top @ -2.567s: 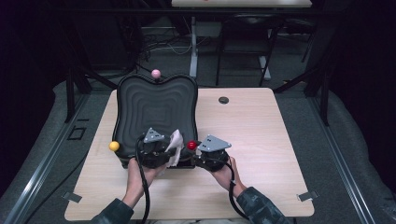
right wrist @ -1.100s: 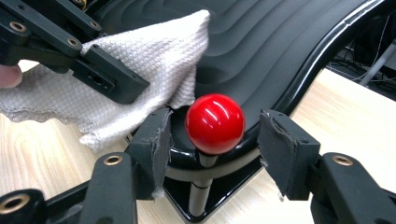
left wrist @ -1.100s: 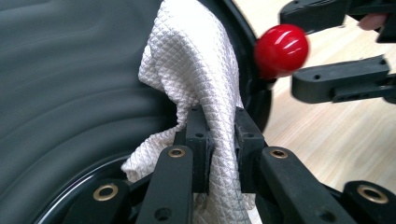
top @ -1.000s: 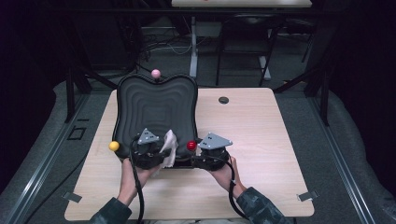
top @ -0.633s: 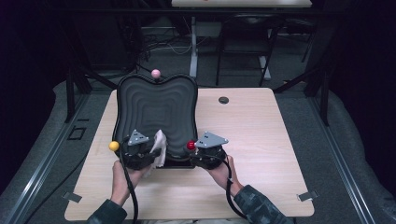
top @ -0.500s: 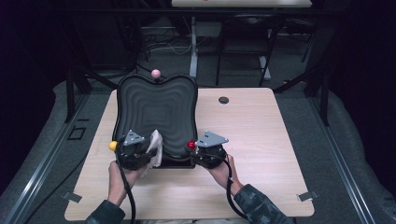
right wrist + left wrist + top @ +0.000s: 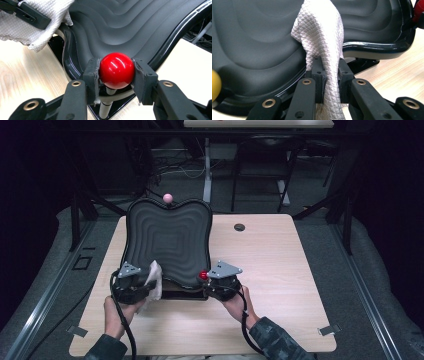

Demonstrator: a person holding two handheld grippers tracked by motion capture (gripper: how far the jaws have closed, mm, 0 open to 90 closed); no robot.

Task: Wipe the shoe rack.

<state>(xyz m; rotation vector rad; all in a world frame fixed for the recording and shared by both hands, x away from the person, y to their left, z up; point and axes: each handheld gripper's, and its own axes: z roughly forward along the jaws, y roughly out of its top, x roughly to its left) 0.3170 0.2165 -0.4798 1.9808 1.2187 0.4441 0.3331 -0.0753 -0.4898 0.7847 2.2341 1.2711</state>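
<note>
We steady the black ridged tray (image 7: 167, 240) by clamping our right gripper (image 7: 115, 72) on its red knob (image 7: 115, 70) at five o'clock, while our left gripper (image 7: 329, 77) pinches the white cloth (image 7: 323, 37) at seven o'clock, ready for wiping.

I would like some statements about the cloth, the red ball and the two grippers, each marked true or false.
1. The left gripper is shut on the white cloth. True.
2. The right gripper is open and touches nothing. False: its jaws clamp the red ball.
3. The red ball sits on a short post at the edge of the black ridged tray. True.
4. The pink ball lies at the tray's near edge, beside the person's hands. False: it is at the far edge.
</note>
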